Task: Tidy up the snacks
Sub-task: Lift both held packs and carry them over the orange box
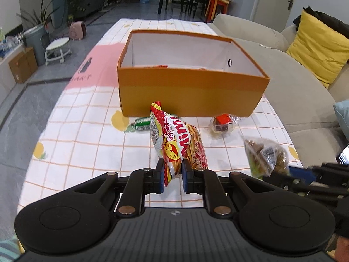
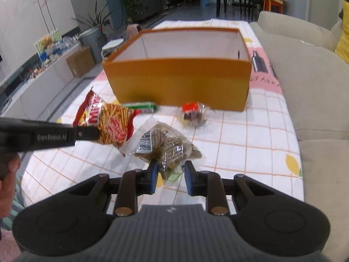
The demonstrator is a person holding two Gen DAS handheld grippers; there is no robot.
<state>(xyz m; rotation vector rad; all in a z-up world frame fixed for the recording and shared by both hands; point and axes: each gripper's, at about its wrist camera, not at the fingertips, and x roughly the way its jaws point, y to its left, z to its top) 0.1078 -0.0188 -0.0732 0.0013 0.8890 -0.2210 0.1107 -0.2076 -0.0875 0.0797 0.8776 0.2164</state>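
My left gripper [image 1: 172, 174] is shut on a red and yellow Mimi snack bag [image 1: 177, 144] and holds it above the table; the bag also shows in the right wrist view [image 2: 109, 120]. My right gripper [image 2: 170, 174] is shut on a clear bag of brown biscuits [image 2: 163, 144], which also shows in the left wrist view [image 1: 267, 157]. An open orange box [image 1: 189, 91] with a white inside stands ahead on the table; the right wrist view shows it too [image 2: 181, 80]. A green wrapped snack [image 1: 141, 123] and a clear-wrapped red and brown snack [image 1: 223, 123] lie in front of the box.
The table wears a white checked cloth with lemons [image 1: 87, 135]. A beige sofa [image 1: 305, 100] with a yellow cushion [image 1: 318, 45] runs along the right. A white stool [image 1: 57, 50] and cardboard box [image 1: 23, 64] stand on the floor at left.
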